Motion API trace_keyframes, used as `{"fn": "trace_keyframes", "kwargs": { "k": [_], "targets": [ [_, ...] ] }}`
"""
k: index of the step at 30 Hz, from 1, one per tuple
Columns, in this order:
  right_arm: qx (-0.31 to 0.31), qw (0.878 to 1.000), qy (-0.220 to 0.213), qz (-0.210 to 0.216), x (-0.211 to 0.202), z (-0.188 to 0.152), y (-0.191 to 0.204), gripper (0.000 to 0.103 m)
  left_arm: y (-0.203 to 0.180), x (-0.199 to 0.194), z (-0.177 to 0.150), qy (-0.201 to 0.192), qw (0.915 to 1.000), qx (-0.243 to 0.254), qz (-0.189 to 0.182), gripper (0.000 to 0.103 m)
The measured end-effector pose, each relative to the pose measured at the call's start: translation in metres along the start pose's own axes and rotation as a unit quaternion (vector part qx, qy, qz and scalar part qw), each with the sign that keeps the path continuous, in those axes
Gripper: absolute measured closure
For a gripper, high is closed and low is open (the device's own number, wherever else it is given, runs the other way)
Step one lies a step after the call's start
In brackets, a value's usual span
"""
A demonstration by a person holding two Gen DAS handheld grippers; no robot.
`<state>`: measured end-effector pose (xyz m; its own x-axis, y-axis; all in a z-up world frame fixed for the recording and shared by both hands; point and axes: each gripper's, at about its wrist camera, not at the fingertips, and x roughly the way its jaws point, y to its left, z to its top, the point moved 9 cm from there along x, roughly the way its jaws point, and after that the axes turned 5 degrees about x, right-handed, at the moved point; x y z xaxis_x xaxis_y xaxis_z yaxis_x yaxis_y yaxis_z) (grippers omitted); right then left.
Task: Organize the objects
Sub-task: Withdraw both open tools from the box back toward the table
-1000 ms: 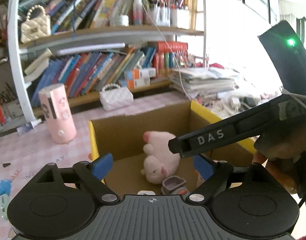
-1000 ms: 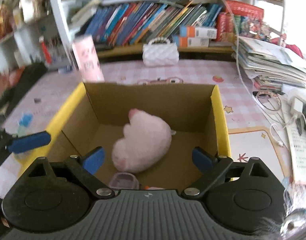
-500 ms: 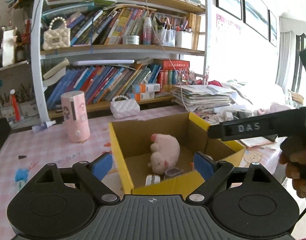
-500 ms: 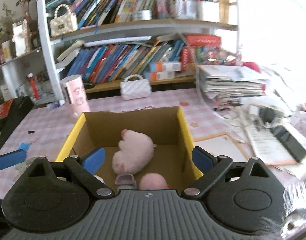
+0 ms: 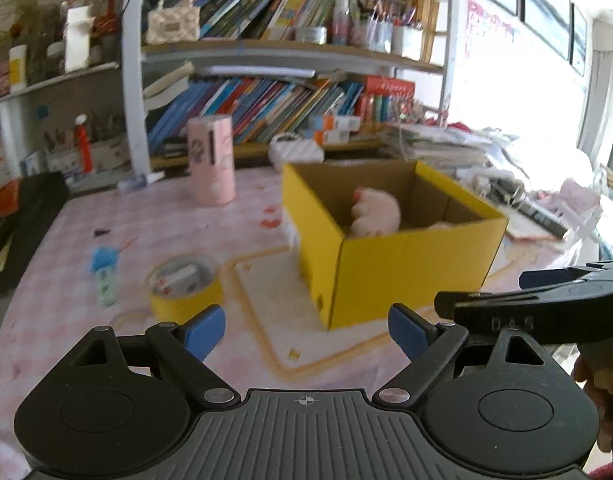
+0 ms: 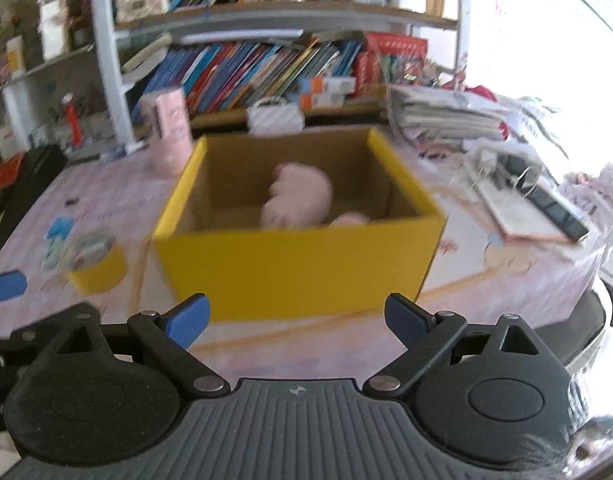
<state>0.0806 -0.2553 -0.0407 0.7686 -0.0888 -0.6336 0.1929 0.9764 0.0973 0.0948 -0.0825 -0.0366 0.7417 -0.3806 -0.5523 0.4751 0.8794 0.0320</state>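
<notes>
Both grippers are standing wide open and holding nothing: left gripper (image 5: 306, 330) is sitting low centre in its own view, right gripper (image 6: 296, 318) low centre in its view, with bare pink checked surface (image 5: 66, 320) showing between the blue pads of each. Yellow cardboard box (image 6: 294, 268) is resting mid-frame on the surface, top open, brown inside. Pink plush toy (image 6: 298, 198) is lying inside the box toward its back wall, and a second small pink item (image 6: 348, 220) is peeking just over the front wall beside it; too blurred to name. Yellow tape roll (image 5: 184, 294) is sitting on the surface left of the box, apart from it, with a blue-and-pale small item (image 5: 104, 270) further left. Pink cylinder (image 5: 210, 160) is standing upright behind, upper left of the box. White quilted purse (image 6: 274, 118) is sitting behind the box below the bookshelf (image 5: 286, 92). Paper stack (image 6: 438, 114) is lying upper right.
</notes>
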Motion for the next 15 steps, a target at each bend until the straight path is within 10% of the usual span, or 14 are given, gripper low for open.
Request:
{"fn": "trace_keyframes", "kwargs": {
  "k": [15],
  "targets": [
    [-0.021,0.996,0.078,0.025,-0.010,-0.073,0.065,0.007,0.045,-0.040,-0.061,0.053,0.9975,-0.017,0.044,0.012]
  ]
}}
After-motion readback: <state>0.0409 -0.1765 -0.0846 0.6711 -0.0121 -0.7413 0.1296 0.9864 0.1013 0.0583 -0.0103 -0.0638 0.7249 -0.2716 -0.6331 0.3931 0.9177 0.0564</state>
